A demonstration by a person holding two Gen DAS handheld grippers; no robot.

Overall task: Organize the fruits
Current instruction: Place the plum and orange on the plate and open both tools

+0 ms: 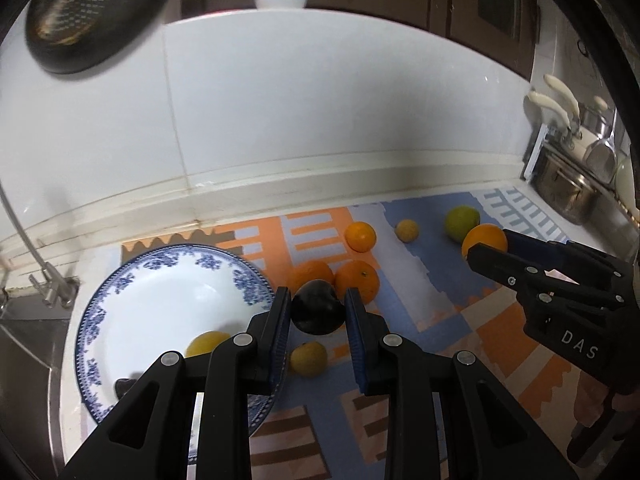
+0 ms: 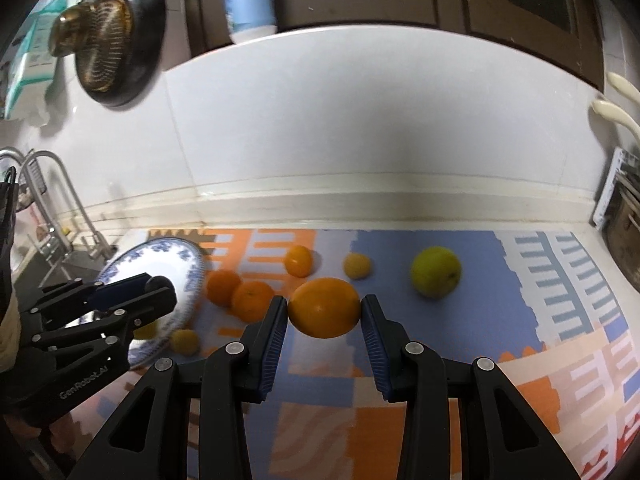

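The plate served as the landmark, standing on the patterned mat that covered the desk. Inside the plate lay one yellow fruit and a dark item at its near rim, partly hidden. The left gripper held a dark fruit just right of the plate's rim, its jaws closed against the fruit's two sides. The right gripper held an orange well to the right of the plate, jaws pressed against both ends and the fruit apparently lifted clear of the mat. Still loose on the mat were two oranges near the plate, a third orange beyond them, a small yellow fruit beside the rim, another farther right, and a green fruit farthest away. Judged from this, the task was in an early stage, with most fruit not yet plated.
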